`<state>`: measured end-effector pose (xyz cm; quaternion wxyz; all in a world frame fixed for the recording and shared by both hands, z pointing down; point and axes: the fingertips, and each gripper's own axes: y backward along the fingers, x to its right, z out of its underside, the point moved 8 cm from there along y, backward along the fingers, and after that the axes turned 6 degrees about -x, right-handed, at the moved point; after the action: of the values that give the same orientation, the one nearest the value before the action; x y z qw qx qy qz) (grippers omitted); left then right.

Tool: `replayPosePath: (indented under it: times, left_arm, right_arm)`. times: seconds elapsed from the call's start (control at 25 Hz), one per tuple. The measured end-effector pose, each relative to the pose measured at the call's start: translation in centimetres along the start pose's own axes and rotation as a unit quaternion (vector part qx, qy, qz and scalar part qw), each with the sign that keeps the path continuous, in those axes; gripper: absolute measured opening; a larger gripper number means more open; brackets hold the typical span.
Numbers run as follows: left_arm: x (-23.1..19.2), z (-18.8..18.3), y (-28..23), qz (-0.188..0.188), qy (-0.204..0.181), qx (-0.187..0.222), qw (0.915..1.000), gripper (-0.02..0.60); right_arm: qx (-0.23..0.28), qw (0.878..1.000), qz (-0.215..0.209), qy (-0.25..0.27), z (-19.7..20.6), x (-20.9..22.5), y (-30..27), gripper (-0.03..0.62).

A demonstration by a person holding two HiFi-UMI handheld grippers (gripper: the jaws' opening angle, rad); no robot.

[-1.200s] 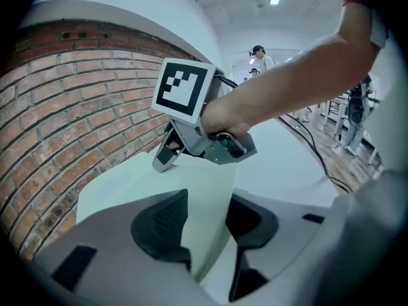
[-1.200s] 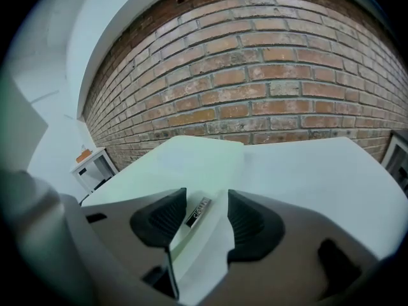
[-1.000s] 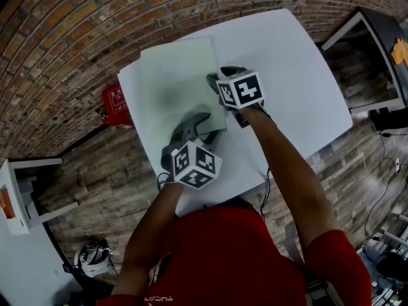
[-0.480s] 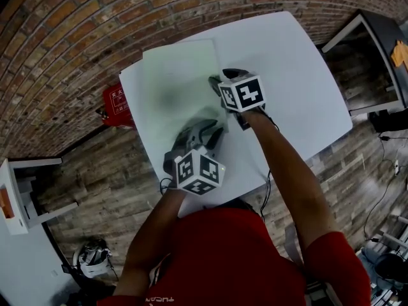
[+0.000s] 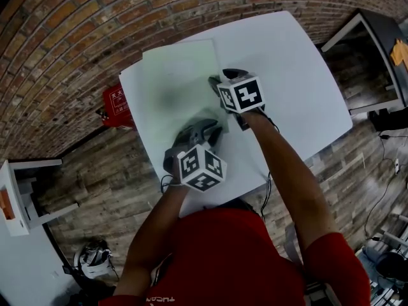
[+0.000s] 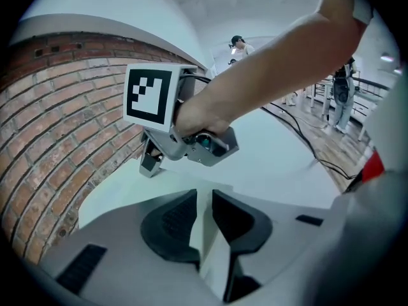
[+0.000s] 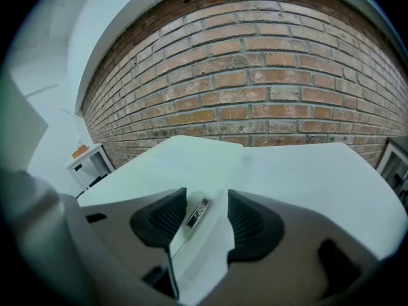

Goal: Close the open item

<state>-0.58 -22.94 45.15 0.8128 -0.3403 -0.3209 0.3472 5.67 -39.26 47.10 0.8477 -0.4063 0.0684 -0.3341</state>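
Observation:
A pale green folder [image 5: 178, 88] lies open and flat on the white table [image 5: 293, 75]. My left gripper [image 5: 209, 131] is at the folder's near right corner. In the left gripper view a thin white sheet edge [image 6: 205, 234] stands between the closing jaws [image 6: 204, 218], and the pads do not press on it. My right gripper [image 5: 220, 80] sits on the folder's right edge. In the right gripper view a white strip carrying a small label [image 7: 198, 212] fills the gap between the wide-set pads [image 7: 207, 218].
A red box [image 5: 115, 104] stands on the floor against the brick wall, left of the table. A white shelf unit [image 5: 13, 196] is further left. A dark desk [image 5: 382, 50] stands at the right. Cables run over the wooden floor [image 5: 382, 190].
The left gripper has shifted slightly right along the folder's near edge and its jaws have narrowed round the sheet edge. The right gripper has stayed put.

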Motion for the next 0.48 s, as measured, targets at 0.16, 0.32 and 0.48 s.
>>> replayPosePath:
  times: [0.16, 0.32, 0.48]
  left_arm:
    - [0.01, 0.05, -0.05, 0.0, -0.008, -0.005, 1.0, 0.081]
    - [0.15, 0.05, -0.03, -0.001, -0.013, -0.008, 0.9999, 0.081]
    - [0.13, 0.02, -0.04, -0.001, -0.013, -0.007, 0.9999, 0.081]
  right_arm:
    - [0.001, 1.0, 0.003, -0.002, -0.01, -0.09, -0.01, 0.193]
    - [0.001, 1.0, 0.004, -0.005, 0.05, -0.16, 0.05, 0.193]
    - [0.002, 1.0, 0.01, -0.002, -0.03, -0.24, 0.14, 0.193]
